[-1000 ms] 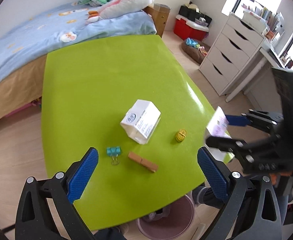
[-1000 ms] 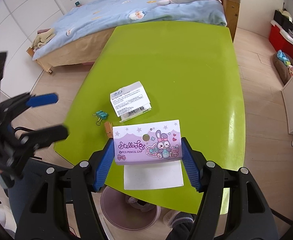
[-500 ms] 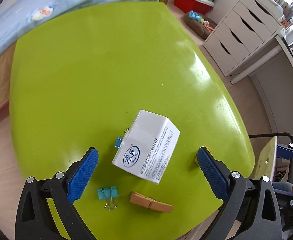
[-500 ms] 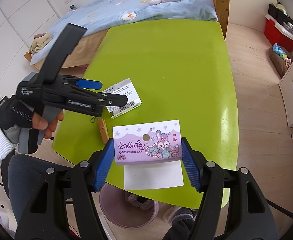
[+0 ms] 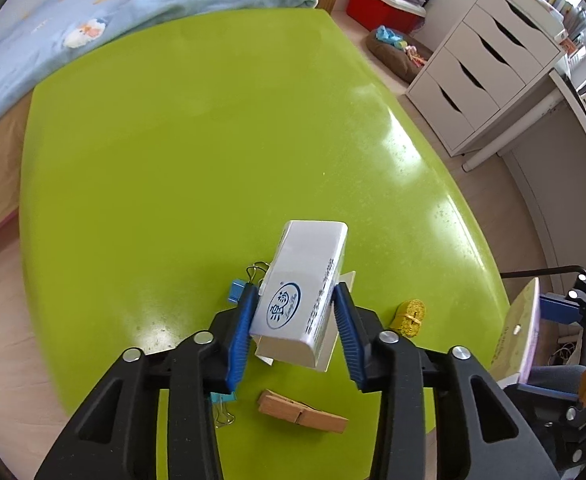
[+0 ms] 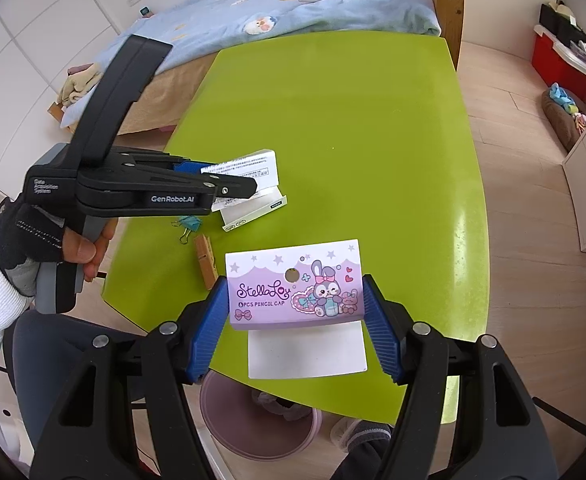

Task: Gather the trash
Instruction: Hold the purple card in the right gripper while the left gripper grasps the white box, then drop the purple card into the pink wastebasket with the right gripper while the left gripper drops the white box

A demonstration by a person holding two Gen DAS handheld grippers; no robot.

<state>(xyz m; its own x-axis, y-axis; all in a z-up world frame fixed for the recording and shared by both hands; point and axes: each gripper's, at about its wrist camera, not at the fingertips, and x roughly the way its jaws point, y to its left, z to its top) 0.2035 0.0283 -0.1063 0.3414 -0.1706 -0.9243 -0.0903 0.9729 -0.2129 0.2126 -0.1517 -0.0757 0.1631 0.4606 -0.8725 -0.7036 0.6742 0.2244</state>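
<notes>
The left gripper (image 5: pixel 296 330) had its fingers clenched on the short sides of the white carton (image 5: pixel 303 298), whose long axis ran straight ahead of them on the green counter (image 5: pixel 197 152). The right gripper (image 6: pixel 295 324) gripped the purple pencil-cap card (image 6: pixel 295 282) at the counter's near edge, directly above the pink trash bin (image 6: pixel 253 424), so it sat nearer the drop.
</notes>
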